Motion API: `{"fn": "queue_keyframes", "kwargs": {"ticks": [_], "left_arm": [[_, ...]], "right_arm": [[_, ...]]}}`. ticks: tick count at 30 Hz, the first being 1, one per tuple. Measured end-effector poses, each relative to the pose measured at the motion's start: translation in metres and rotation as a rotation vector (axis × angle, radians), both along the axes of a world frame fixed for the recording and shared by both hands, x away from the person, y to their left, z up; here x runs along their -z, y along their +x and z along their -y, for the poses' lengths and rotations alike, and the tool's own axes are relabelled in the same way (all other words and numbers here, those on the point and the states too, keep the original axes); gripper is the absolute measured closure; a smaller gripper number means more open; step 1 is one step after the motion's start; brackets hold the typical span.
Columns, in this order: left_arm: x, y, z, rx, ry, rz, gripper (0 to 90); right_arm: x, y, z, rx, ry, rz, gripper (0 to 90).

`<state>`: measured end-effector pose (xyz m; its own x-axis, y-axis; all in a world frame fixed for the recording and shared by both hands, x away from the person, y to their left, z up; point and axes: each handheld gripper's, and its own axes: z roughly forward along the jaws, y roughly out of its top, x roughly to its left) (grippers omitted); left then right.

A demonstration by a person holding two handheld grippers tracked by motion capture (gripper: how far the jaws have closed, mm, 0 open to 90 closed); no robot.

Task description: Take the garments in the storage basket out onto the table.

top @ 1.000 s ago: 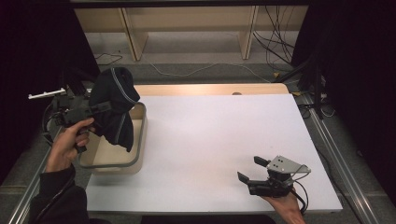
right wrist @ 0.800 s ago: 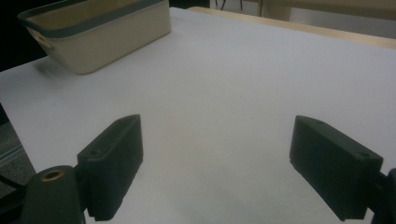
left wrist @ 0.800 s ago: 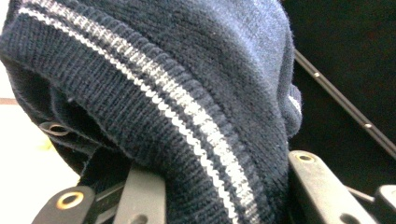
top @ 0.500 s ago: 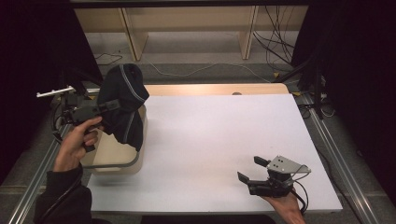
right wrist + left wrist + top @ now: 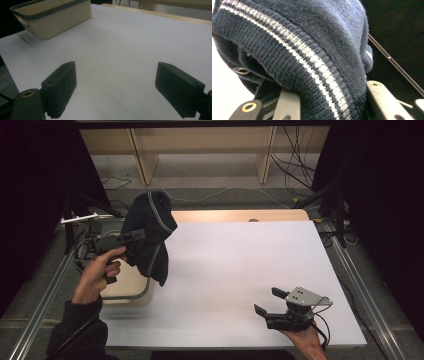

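Left gripper view shows my left claw (image 5: 322, 105) squeezed tight on a dark blue knitted hat with a pale grey stripe (image 5: 312, 57). The thick folded rim of the hat sits between my two black jaws, and the rest bulges up in front of me. I have it held up in the air, with the loose end hanging down below my claw.

Just under that hanging end is the cream plastic basket with a dark rim (image 5: 131, 287), on the white table top (image 5: 240, 265). The hat is soft and floppy, so it could slip out if my squeeze is only on the edge of the rim. The hanging end could also catch the basket's rim and tip or drag it. That is my guess, because the basket looks light and sits near the table's edge.

Far off to my right, my right claw (image 5: 268, 302) rests low over the table with its jaws wide apart and nothing between them. It is too far away to catch the hat if it falls.
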<state>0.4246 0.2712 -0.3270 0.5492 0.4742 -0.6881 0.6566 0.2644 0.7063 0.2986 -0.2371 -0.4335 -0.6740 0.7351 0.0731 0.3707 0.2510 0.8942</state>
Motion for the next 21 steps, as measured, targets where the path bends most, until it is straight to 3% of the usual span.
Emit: {"fn": "queue_keyframes", "kwargs": {"ticks": [6, 21], "left_arm": [[0.002, 0.001, 0.009, 0.005, -0.006, -0.002, 63.3], [0.01, 0.005, 0.046, 0.08, 0.025, -0.025, 63.3]], "right_arm": [[0.0, 0.0, 0.0, 0.002, 0.004, -0.004, 18.0], [0.0, 0.0, 0.0, 0.003, 0.002, -0.009, 18.0]]}}
